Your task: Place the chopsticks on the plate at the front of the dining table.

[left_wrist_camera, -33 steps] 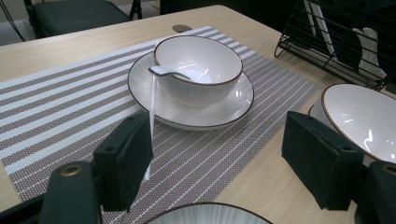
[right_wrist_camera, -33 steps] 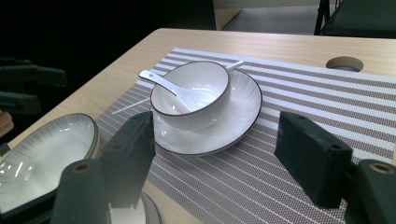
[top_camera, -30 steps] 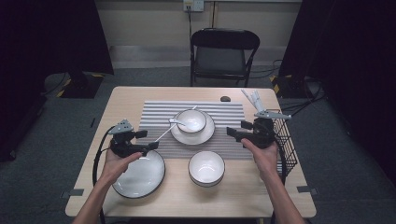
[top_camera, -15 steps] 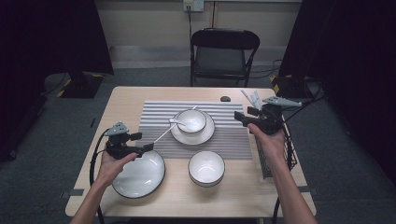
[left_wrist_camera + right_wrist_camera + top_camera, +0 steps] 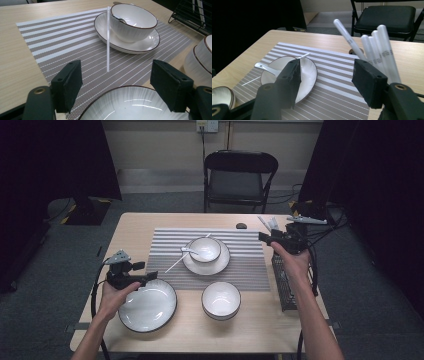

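Hovering at the lower left of the high view, the left gripper (image 5: 150, 275) gapes wide and empty over the plate's (image 5: 148, 306) rim. At the right, the right gripper (image 5: 263, 237), equally wide and empty, faces white chopsticks (image 5: 374, 50) standing in the rack (image 5: 282, 285).

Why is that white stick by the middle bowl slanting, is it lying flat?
Tilted, not flat: the chopstick leans on the plate rim beside the bowl, its lower tip on the striped mat.
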Demonstrator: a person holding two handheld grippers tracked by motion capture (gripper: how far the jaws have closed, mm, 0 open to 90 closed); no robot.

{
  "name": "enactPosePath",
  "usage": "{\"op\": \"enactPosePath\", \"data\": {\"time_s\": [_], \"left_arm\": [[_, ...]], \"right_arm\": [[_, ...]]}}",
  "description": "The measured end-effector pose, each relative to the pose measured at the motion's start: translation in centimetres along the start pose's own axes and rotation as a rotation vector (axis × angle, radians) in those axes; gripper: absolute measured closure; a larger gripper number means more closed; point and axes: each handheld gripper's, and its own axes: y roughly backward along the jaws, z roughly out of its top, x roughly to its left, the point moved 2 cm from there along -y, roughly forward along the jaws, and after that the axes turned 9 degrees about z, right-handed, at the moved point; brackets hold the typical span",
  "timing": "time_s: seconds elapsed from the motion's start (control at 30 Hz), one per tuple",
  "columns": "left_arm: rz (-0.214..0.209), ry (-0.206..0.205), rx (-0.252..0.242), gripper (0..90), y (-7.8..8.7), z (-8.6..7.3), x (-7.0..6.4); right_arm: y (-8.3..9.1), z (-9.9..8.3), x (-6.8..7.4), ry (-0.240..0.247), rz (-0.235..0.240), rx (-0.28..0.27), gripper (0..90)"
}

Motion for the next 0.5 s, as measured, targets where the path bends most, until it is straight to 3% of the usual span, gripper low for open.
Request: {"op": "enactPosePath", "data": {"time_s": [0.5], "left_arm": [[0.006, 0.007, 0.001, 27.2, -0.1, -0.4, 0.5]], "right_arm": [[-0.6, 0.1, -2.3, -0.025, -0.059, 0.03, 37.5]]}}
